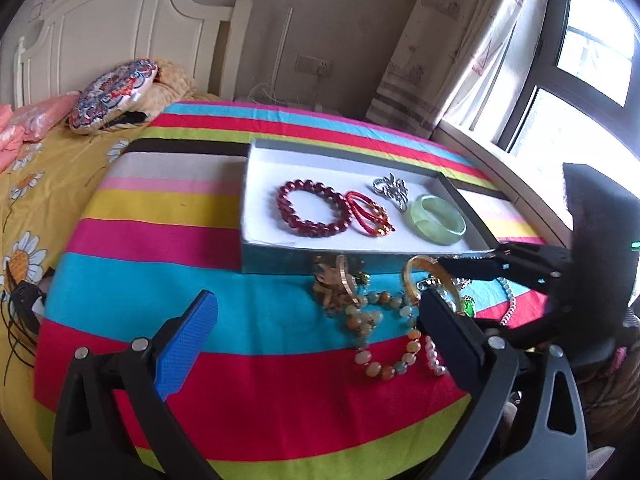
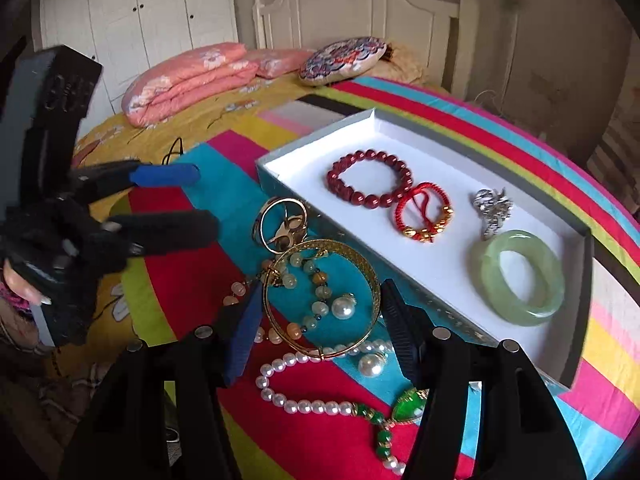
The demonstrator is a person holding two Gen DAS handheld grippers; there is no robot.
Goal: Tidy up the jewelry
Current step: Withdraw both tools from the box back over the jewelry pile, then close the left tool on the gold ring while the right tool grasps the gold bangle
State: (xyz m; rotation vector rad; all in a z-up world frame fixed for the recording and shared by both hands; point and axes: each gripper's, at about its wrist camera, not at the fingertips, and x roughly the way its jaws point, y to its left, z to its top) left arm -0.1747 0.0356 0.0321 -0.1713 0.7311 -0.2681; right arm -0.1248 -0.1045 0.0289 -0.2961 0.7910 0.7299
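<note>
Right claw point(image 2: 320, 320) astride gold bangle point(image 2: 320, 300) (pads apart), white tray point(image 2: 440, 296) beside

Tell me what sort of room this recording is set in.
Most likely a bedroom: a white wooden headboard, folded pink quilts on a yellow flowered bedsheet, and white wardrobe doors behind.

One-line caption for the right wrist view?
Right tool straddles a gold bangle beside the white tray holding four pieces.
</note>
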